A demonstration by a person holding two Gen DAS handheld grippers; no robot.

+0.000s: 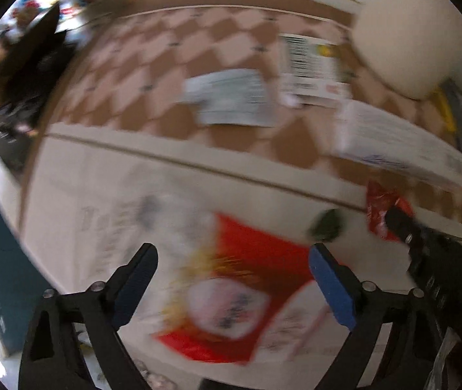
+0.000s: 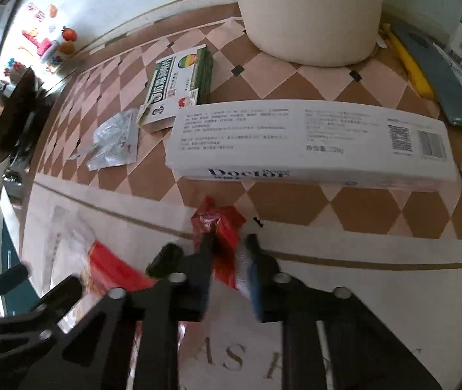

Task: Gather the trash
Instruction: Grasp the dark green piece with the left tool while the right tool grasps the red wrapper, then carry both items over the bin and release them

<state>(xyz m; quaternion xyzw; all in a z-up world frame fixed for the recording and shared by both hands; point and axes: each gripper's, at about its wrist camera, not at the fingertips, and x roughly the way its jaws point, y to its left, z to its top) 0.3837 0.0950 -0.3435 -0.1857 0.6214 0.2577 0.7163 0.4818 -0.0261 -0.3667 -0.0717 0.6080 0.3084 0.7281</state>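
My left gripper [image 1: 232,253] points down, open, over a blurred red and white snack packet [image 1: 240,292] that lies flat on a white printed sheet [image 1: 84,227]. The packet shows between the blue pads [image 1: 331,289], which do not touch it. My right gripper [image 2: 229,240] is shut on a crumpled red wrapper [image 2: 221,224] at the sheet's far edge. The same wrapper [image 1: 378,208] shows in the left wrist view at the tip of the right gripper [image 1: 399,224]. A small dark green scrap [image 1: 326,224] lies between the two grippers.
On the brown and pink checked surface [image 2: 295,195] lie a long white carton [image 2: 308,143], a green and white box [image 2: 179,81] and a silvery pouch [image 2: 114,139]. A white cylindrical bin [image 2: 308,13] stands behind them. Yellow [image 2: 409,61] and grey [image 2: 438,81] items lie at the right.
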